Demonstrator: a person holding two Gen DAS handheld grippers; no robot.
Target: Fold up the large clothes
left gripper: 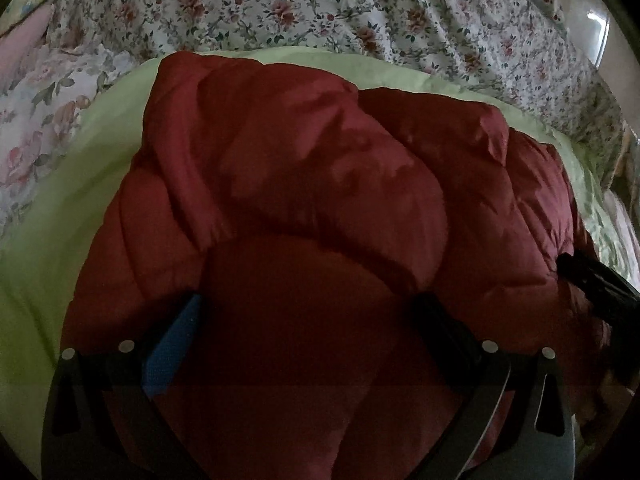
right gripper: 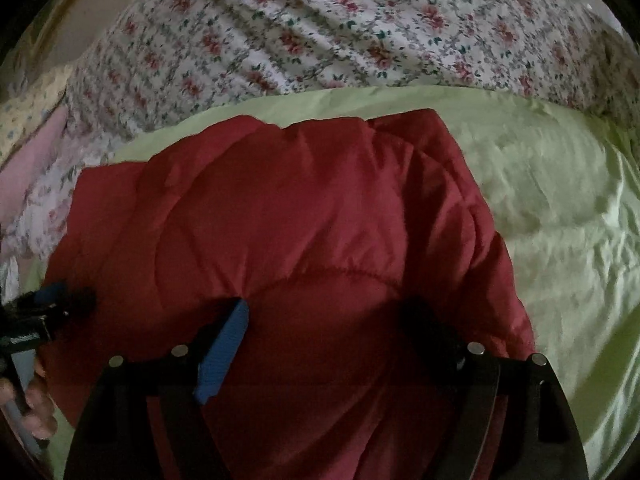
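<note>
Dark red quilted puffer jacket (left gripper: pixel 304 184) lies bunched in a thick mound on a pale green bedsheet (left gripper: pixel 44 248) on the bed, with a white rose-print floral cover (left gripper: pixel 304 4) behind it; no counter here. Far left in the left wrist view, bare green sheet, then the jacket's left edge, then the left hand-held gripper (left gripper: pixel 308 320) right over the nearest padded panel, blue pad (left gripper: pixel 176 344) on one finger. Its jaws stand wide apart and straddle a puffed bulge; pads look clear of the cloth, so released, nothing clamped. At the right rim of that view the tip of the right hand-held gripper (left gripper: pixel 596 288) pokes onto the jacket's right edge. In the right wrist view that gripper's jaws also stand wide over the fabric, nothing pinched, released; green sheet runs off to the right of the jacket. Handling, as a judgement: light for its bulk, soft and springy, with a smooth shell that looks slippery, so folds will likely puff back and panels slide over each other. Best hold is probably a stitched seam or hem edge, where the padding is thin, not the middle of a fat panel, which a jaw may slip off. Press after each fold. Containers: none visible, no basket, box or drawer, so nothing is held in anything.
</note>
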